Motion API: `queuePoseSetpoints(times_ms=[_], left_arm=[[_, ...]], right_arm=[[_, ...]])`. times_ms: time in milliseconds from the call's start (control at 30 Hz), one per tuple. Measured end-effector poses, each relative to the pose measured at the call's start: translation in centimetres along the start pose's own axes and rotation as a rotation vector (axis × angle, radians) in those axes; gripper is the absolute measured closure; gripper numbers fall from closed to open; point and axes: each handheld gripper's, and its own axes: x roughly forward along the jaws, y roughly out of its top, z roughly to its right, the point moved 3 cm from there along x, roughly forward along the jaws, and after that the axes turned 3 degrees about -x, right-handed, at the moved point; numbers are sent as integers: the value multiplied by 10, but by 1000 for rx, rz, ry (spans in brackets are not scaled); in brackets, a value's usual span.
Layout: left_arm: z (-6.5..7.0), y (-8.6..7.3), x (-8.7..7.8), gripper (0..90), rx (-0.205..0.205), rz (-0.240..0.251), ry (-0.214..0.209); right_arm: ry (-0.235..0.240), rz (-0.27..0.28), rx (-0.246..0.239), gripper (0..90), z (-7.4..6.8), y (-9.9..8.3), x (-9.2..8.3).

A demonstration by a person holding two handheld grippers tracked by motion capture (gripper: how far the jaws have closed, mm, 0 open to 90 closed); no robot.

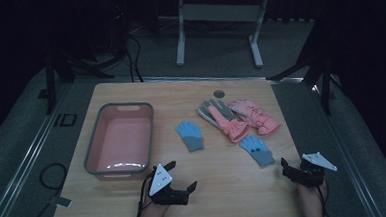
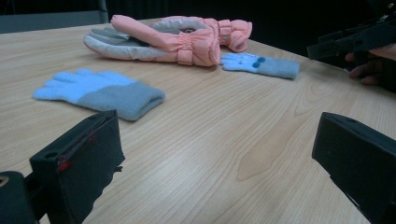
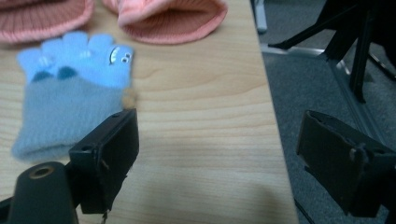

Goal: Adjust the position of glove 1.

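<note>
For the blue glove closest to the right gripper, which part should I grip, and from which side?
Probably the grey cuff. The blue glove lies flat with its cuff toward the right gripper, fingers away. The open jaws could come from the near table edge, low, and pinch the cuff's thicker hem.
</note>
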Motion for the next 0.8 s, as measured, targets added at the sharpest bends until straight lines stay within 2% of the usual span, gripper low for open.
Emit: queuePoseSetpoints(times_ms=[67,167,200,267,300,467,500,600,633,667,700,733,800], left_arm=[[0,0,0,19,0,1,1],[0,0,0,19,3,-2,1],[1,0,0,19,6,-2,1],[1,0,0,19,12,-5,1],[2,0,1,19,18,-6,-1],[2,0,2,19,20,-12,-4],[2,0,2,19,18,-13,-3],[1,0,1,19,18,-12,-3],[2,0,1,19,16,-11,-5],[2,0,1,19,16,-11,-5],[1,0,1,19,14,-12,-5],[1,0,1,19,13,-12,-6],[1,0,1,19,10,-11,-6]], right_arm=[[7,10,10,131,1,0,-2],[20,-4,23,131,2,0,-3],[39,-15,30,131,2,0,-5],[39,-15,30,131,2,0,-5],[47,-32,24,130,0,0,-8],[64,-53,6,125,-3,5,-15],[84,-65,-4,119,-5,11,-19],[73,-70,-45,141,-8,20,-23],[93,-89,-49,142,-8,24,-24],[93,-89,-49,142,-8,24,-24],[120,-103,-39,142,-8,27,-24],[165,-94,-11,146,-8,33,-26],[157,-76,-1,147,-9,40,-27]])
